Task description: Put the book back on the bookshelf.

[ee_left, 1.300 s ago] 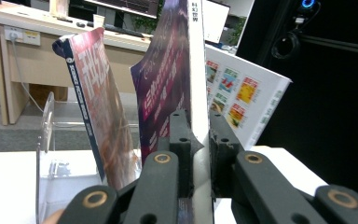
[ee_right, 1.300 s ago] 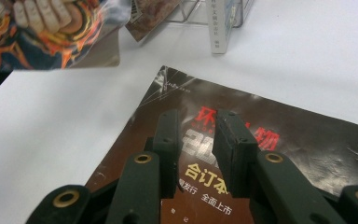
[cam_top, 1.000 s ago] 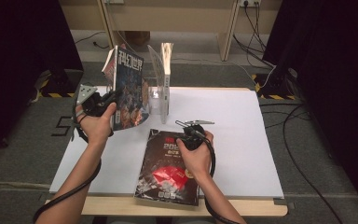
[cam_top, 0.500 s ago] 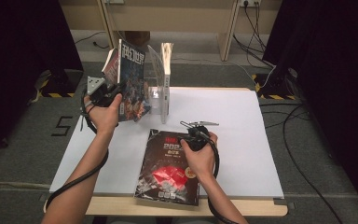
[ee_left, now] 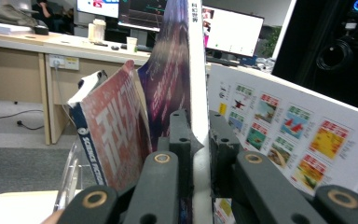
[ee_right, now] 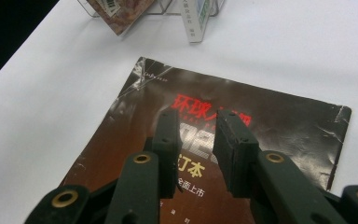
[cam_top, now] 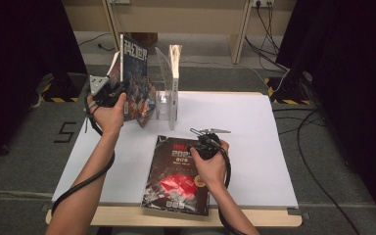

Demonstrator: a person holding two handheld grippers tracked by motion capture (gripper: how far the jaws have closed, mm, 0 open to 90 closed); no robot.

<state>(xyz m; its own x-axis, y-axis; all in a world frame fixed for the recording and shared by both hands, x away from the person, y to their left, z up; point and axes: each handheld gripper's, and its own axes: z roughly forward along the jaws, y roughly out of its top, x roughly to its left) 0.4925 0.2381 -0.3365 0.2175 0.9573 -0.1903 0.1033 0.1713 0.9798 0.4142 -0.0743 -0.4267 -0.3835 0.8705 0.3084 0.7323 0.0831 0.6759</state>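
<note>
1. The left gripper (cam_top: 111,94) is clamped on a magazine (cam_top: 136,78) and holds it upright in the air over the far left part of the counter (cam_top: 254,132).
2. In the left gripper view the left gripper's black jaws pinch the magazine's white edge (ee_left: 196,93) between them, with the printed pages fanning out on either side.
3. The held magazine stands just beside a clear acrylic rack (cam_top: 166,105) at the back of the counter; from the high view its lower corner seems to be at the rack's left side, though I cannot tell if it touches.
4. Another thin book (cam_top: 175,68) already stands upright in the rack, to the right of the held magazine.
5. A dark magazine with red lettering (cam_top: 176,176) lies flat on the counter near the front edge, its cover creased at the corners.
6. The right gripper (cam_top: 206,143) rests over the top end of that flat magazine, in the person's right hand.
7. In the right gripper view its jaws are parted, hovering just above the red title (ee_right: 200,109), with nothing pinched between them.
8. The two grippers are well apart, one raised at the rack, one low at the flat magazine.
</note>
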